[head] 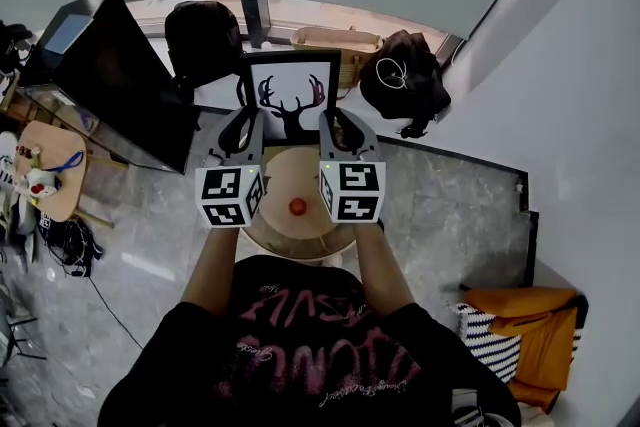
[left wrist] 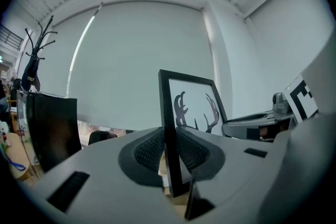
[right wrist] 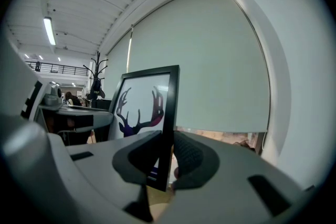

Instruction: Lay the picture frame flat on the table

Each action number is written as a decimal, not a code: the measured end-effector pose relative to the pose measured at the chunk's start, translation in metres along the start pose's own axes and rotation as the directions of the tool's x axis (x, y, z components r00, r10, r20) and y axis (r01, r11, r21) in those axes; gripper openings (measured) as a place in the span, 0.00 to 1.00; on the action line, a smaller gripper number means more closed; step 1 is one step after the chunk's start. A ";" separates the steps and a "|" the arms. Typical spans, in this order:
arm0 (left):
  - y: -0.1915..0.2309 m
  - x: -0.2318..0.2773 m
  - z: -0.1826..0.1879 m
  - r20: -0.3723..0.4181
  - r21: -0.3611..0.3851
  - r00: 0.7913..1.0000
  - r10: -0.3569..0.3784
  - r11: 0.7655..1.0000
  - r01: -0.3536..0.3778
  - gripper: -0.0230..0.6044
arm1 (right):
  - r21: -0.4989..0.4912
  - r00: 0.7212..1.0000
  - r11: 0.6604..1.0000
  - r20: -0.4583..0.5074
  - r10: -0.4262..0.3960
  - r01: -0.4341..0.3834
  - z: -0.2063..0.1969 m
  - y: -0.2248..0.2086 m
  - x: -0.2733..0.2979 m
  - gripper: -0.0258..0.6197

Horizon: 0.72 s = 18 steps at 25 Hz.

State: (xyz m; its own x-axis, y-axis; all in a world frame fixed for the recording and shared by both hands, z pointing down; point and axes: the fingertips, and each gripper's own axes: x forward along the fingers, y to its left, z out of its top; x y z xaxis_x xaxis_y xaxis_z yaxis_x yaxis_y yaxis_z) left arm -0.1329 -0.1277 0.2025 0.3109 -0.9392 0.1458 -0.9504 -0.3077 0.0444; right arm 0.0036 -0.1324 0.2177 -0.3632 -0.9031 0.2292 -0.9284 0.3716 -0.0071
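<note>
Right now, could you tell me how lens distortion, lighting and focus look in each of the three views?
Head view: mild wide-angle bending, with the picture frame sharp and evenly lit. Left gripper view: black corners, strong fisheye bowing, the frame's edge dark against the bright blind. Right gripper view: the same bowing, and the fingers nearest the lens look soft.

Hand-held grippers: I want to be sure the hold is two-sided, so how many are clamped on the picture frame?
2. The left hand-held gripper clamps the picture frame by its left edge; the right hand-held gripper clamps its right edge.
</note>
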 end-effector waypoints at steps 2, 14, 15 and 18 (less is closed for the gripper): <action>0.000 0.000 -0.002 -0.005 -0.003 1.000 0.000 1.000 0.000 0.15 | 0.000 1.000 1.000 -0.006 0.002 -0.002 -0.002 0.000 0.000 0.17; 0.002 0.003 -0.016 -0.032 -0.009 0.999 0.003 1.000 -0.004 0.15 | 0.014 0.999 1.000 -0.037 0.004 -0.004 -0.016 0.000 0.006 0.17; 0.002 0.003 -0.018 -0.035 -0.010 0.999 0.004 1.000 -0.004 0.15 | 0.015 0.999 1.000 -0.039 0.005 -0.005 -0.018 0.000 0.006 0.17; 0.003 0.003 -0.022 -0.043 -0.014 0.999 0.006 1.000 -0.006 0.15 | 0.018 0.999 1.000 -0.049 0.007 -0.006 -0.022 0.001 0.007 0.17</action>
State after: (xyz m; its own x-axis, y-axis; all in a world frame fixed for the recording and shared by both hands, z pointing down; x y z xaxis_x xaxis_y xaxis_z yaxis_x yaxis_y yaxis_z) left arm -0.1348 -0.1284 0.2245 0.3050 -0.9335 0.1886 -0.9523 -0.2996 0.0572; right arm 0.0019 -0.1337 0.2405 -0.3657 -0.8888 0.2761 -0.9273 0.3733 -0.0265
